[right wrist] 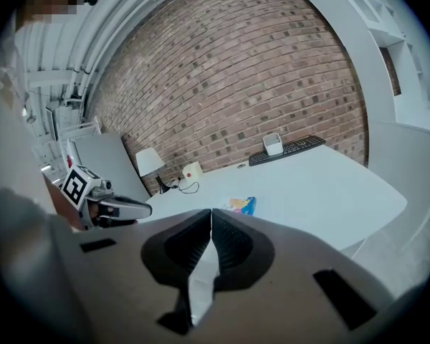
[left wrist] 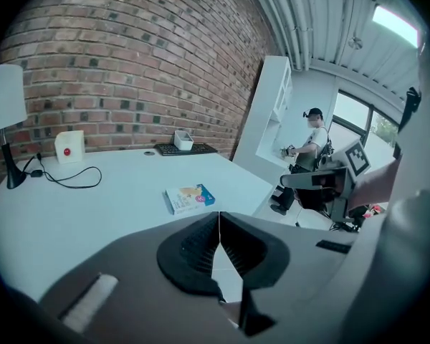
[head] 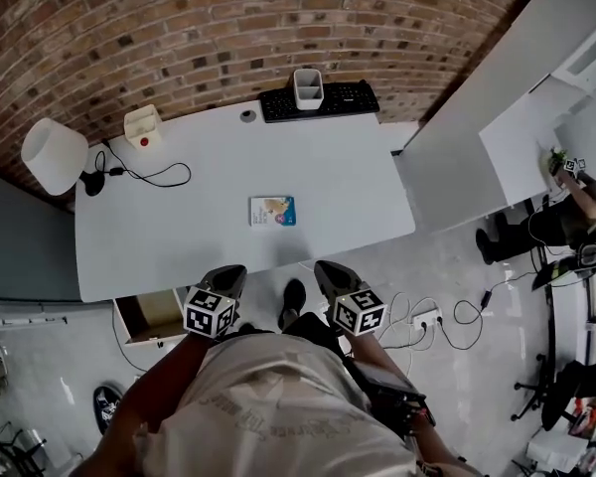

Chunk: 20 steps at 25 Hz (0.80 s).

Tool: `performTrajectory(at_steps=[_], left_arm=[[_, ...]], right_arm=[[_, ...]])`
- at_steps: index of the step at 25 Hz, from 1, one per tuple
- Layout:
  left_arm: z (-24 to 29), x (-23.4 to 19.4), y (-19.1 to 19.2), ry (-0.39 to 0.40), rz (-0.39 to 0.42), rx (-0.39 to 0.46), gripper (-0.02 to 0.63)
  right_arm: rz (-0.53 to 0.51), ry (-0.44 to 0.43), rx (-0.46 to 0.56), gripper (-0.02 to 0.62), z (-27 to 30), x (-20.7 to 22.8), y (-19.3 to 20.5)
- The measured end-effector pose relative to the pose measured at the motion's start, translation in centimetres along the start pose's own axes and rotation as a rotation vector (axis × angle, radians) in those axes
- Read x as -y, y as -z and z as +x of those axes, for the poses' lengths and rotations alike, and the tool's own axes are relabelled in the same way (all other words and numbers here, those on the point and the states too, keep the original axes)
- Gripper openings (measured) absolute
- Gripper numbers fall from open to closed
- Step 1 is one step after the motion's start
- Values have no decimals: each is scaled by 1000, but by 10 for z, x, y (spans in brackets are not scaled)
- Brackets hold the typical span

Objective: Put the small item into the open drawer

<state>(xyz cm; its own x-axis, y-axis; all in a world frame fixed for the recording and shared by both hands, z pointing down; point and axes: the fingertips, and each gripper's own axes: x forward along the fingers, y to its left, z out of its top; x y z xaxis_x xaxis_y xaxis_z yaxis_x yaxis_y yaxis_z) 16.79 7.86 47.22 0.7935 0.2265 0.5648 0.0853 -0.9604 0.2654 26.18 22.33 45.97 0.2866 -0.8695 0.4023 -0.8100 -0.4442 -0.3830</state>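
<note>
Both tools are poised at the near edge of the worktop (head: 209, 167), with no grasp begun. The left tongs (left wrist: 218, 215) and right tongs (right wrist: 211, 211) are each pressed together, with nothing between them. The small flat packet (head: 272, 211) lies mid-worktop, well apart from both. The open drawer (head: 151, 316) sits below the worktop's near left edge. Probable faults: unspread tongs would shove the packet instead of pinching it; a thin, flat item may slip; a release short of the drawer would drop it to the floor.
</note>
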Motion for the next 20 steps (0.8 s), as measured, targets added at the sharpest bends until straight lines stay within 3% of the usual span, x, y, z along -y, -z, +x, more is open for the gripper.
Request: performTrajectory(at_steps=[9, 20], left_arm=[[42, 0, -15, -37, 8, -42, 8], [84, -9, -38, -98, 34, -85, 9]], right_arm=[[11, -49, -21, 6, 24, 46, -15], [-28, -169, -48, 6, 66, 75, -44]])
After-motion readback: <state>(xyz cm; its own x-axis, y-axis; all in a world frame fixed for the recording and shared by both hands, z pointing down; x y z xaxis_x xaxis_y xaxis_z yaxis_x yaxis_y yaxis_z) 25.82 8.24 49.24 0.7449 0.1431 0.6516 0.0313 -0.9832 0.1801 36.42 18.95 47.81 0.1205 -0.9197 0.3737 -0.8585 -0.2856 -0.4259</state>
